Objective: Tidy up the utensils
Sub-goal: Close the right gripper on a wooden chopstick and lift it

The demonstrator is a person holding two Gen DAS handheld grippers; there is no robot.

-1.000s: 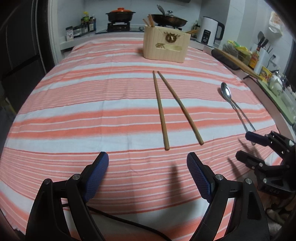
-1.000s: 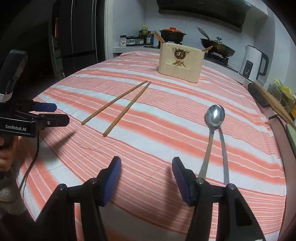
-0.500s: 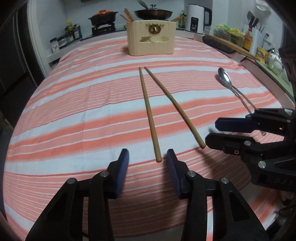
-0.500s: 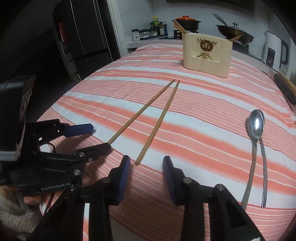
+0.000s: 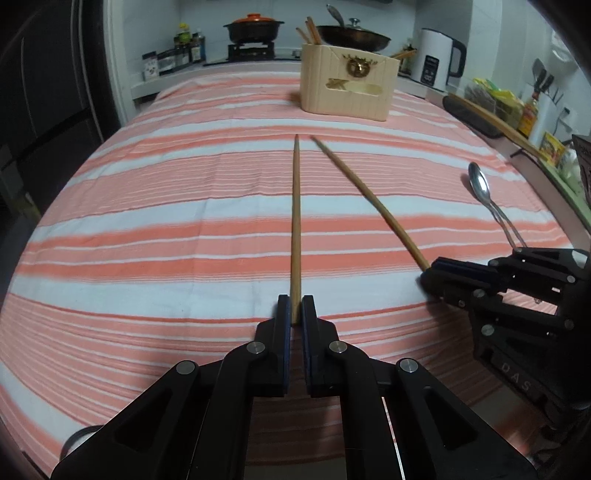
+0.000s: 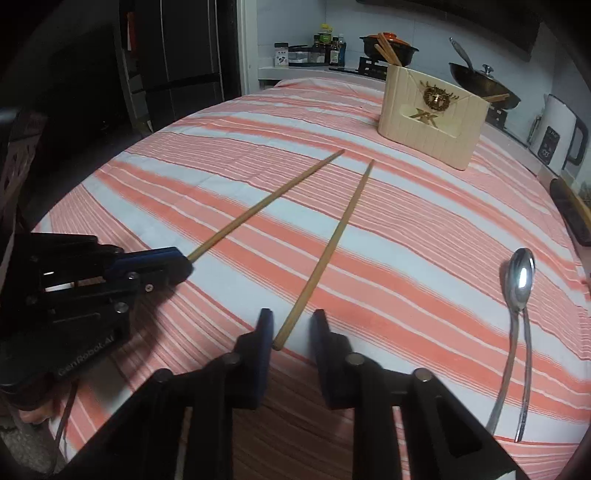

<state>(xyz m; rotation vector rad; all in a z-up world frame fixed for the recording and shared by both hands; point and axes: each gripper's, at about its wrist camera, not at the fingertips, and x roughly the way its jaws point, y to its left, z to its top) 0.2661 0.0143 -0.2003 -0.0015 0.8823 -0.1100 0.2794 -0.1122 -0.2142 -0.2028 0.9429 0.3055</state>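
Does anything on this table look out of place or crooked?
The left chopstick and right chopstick lie on the striped cloth, splayed in a V rather than parallel, and a metal spoon lies apart beside them. Other chopsticks stand in the cream utensil holder. Nothing looks spilled or broken.

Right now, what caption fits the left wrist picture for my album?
Left tool pinches the left chopstick at its near end; right tool meets the right chopstick.

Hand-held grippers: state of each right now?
Left hand-held gripper: just closed on the left chopstick.
Right hand-held gripper: just closed on the right chopstick.
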